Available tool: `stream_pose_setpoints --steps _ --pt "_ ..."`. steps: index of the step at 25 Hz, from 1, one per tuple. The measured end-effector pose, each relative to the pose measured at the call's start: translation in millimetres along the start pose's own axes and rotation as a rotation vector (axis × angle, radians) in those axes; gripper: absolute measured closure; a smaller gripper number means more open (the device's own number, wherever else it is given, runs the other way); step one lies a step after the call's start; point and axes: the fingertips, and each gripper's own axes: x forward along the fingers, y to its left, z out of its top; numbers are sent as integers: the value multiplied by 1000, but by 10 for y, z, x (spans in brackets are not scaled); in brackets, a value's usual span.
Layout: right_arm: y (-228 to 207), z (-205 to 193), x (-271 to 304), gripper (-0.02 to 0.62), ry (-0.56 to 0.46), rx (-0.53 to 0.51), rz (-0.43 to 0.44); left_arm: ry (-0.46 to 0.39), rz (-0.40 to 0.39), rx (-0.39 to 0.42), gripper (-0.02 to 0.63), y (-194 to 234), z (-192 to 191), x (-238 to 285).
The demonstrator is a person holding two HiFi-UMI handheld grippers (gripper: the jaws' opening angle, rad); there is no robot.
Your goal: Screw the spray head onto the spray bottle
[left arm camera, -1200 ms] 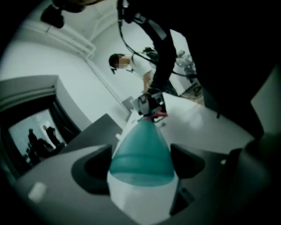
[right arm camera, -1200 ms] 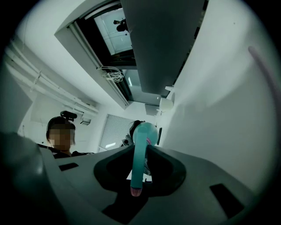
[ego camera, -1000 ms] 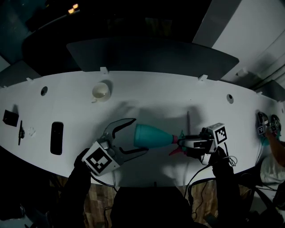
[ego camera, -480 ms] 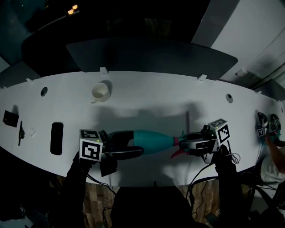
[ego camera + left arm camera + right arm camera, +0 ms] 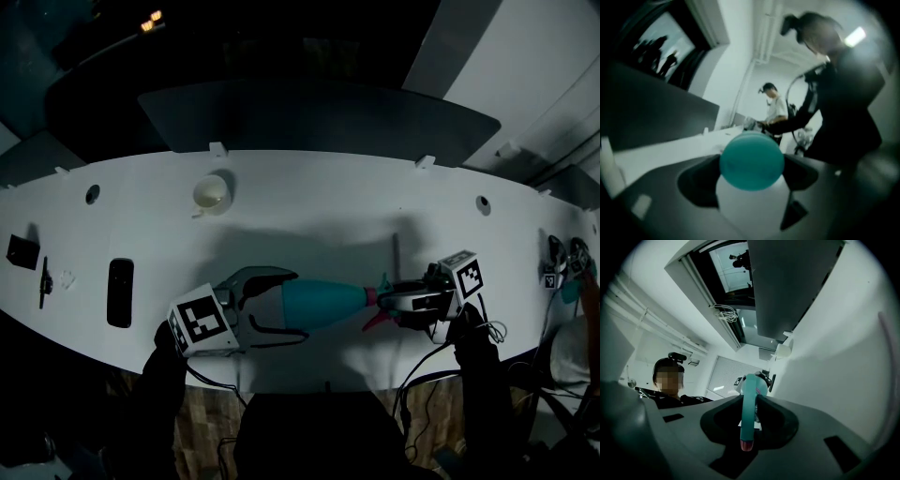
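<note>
The white tabletop (image 5: 328, 206) is lying under a teal spray bottle (image 5: 323, 302) hanging level. The left gripper (image 5: 297, 305), jaws wide, is just closing round its base. The right gripper (image 5: 389, 300) is clamping the spray head (image 5: 373, 319) at its neck. A cup (image 5: 212, 191) and a black slab (image 5: 119, 291) are sitting well apart from it.

A white desk (image 5: 337, 202) curves across the head view. A white cup (image 5: 213, 192) sits on it at about ten o'clock from centre. Out toward nine o'clock lie a black oblong device (image 5: 119, 292), a dark pen-like stick (image 5: 43, 278) and a small black square (image 5: 22, 249). A thin rod (image 5: 396, 251) lies at three o'clock. A dark panel (image 5: 319, 117) stands along the desk's twelve o'clock edge.
</note>
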Motion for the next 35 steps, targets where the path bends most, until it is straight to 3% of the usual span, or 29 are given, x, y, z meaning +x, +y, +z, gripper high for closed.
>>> stream_pose_setpoints --steps 5,7,8,10,12,13,15,17,18,20,22,28,31,35 --pt "-56 2 -40 515 -39 49 -6 165 204 670 196 41 -58 53" --pt "-83 1 -54 515 -45 54 -18 243 271 812 196 107 -142 83" --pt "-95 1 -61 515 -50 53 -24 263 282 809 195 120 -175 97" --pt "-109 1 -62 515 -56 45 -31 256 275 709 192 103 -190 107" --pt "-101 8 -56 515 -62 38 -27 152 269 543 189 105 -83 58" --pt "-90 21 -60 515 -70 34 -21 56 280 427 189 146 19 -3" --pt "-70 59 -88 515 -91 24 -12 -139 327 97 189 314 153 -195" --pt "-40 94 -105 515 -99 6 -6 -247 322 -200 189 468 130 -343" --pt "-18 108 -98 515 -97 -5 -2 -279 288 -304 189 488 116 -359" --pt "10 112 -59 515 -79 -24 -2 -316 216 -434 189 456 107 -313" --pt "8 95 -4 515 -49 -36 -16 -335 182 -478 189 434 131 -245" --pt "50 55 15 515 -37 -33 23 -254 162 -336 212 322 217 -109" --pt "120 90 8 515 -69 -35 68 -255 154 -334 213 303 231 -120" --pt "138 115 47 515 -87 -75 54 -290 159 -326 213 315 287 -154"
